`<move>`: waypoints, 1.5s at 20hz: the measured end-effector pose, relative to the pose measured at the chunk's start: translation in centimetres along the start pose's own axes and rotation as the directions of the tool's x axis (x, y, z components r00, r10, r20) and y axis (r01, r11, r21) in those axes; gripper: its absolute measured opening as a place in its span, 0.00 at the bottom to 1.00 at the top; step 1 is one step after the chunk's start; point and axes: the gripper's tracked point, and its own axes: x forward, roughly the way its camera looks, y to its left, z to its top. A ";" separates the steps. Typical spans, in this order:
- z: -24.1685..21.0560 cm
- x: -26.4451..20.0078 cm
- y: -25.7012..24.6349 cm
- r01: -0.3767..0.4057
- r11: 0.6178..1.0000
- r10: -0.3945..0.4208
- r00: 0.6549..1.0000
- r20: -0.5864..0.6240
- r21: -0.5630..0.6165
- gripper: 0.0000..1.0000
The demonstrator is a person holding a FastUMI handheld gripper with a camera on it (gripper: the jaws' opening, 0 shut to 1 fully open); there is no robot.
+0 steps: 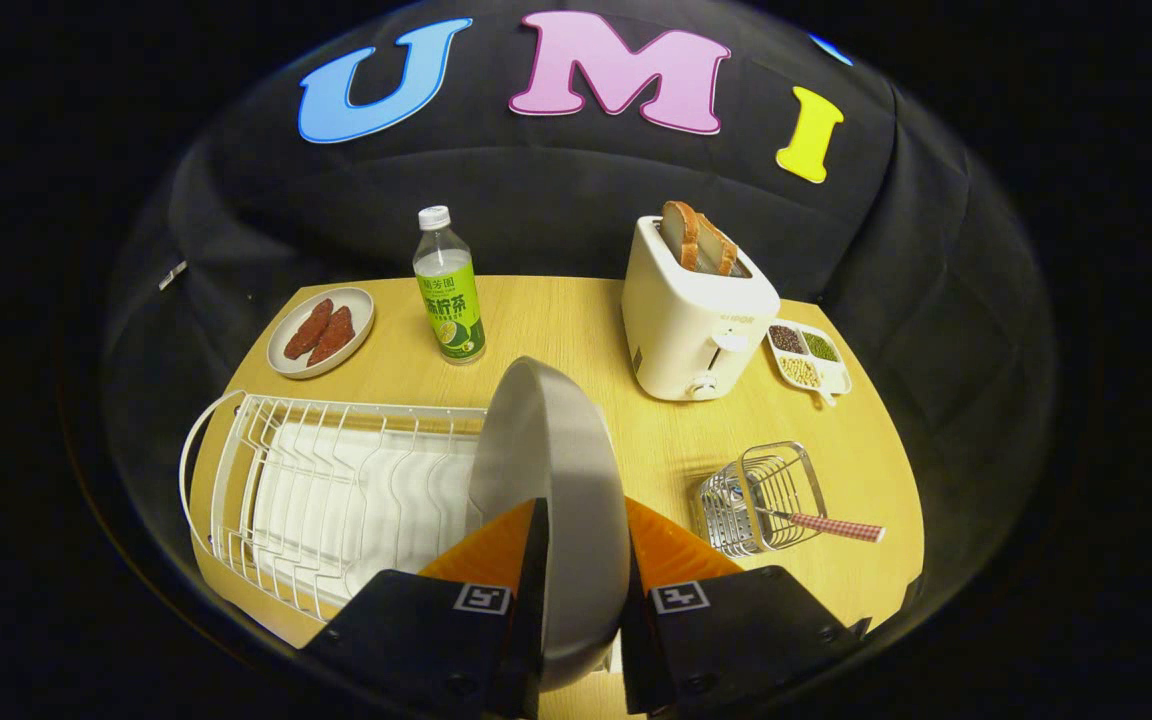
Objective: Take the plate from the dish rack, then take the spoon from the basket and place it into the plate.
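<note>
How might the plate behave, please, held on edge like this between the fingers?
The plate looks rigid and smooth, so it may slip or pivot in the gripper, which clamps only its lower rim. It is probably hard and breakable if dropped onto the table.

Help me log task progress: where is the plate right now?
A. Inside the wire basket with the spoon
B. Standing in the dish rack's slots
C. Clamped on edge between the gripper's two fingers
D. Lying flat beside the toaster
C: the plate stands on edge with both fingers of the gripper pressed on its rim, beside the dish rack, while the spoon sits in the basket.
</note>
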 end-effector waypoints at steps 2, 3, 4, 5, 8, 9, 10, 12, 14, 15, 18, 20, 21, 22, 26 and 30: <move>1.4 -0.4 0.0 0.035 0.998 -0.034 0.999 0.031 -0.046 0.35; 2.3 -0.8 -0.1 0.057 0.996 -0.053 0.997 0.056 -0.074 0.34; 3.4 -1.4 -0.5 0.083 0.991 -0.074 0.993 0.087 -0.104 0.34; 4.5 -1.7 -1.0 0.114 0.985 -0.097 0.987 0.130 -0.126 0.34; 6.9 -3.9 -1.7 0.098 0.993 -0.081 0.975 0.207 -0.071 0.33; 7.4 -4.7 -1.9 0.067 0.997 -0.059 0.974 0.220 -0.030 0.33; 7.7 -5.6 -2.2 0.033 0.999 -0.032 0.972 0.231 0.004 0.33; 8.0 -7.5 -3.6 -0.027 0.998 0.013 0.969 0.247 0.055 0.33; 7.5 -9.4 -5.2 -0.087 0.992 0.061 0.966 0.252 0.096 0.33; 7.1 -10.3 -6.0 -0.109 0.988 0.079 0.966 0.248 0.113 0.33; 5.2 -12.9 -8.8 -0.172 0.974 0.134 0.963 0.234 0.149 0.33; 3.4 -14.5 -10.3 -0.216 0.960 0.175 0.960 0.220 0.178 0.33; 2.2 -15.1 -10.9 -0.239 0.953 0.199 0.957 0.209 0.188 0.32; 1.0 -15.5 -11.6 -0.259 0.948 0.222 0.954 0.200 0.187 0.32; -5.6 -15.7 -13.6 -0.300 0.932 0.277 0.951 0.136 0.205 0.32; -12.6 -13.5 -13.8 -0.343 0.896 0.347 0.937 0.038 0.282 0.33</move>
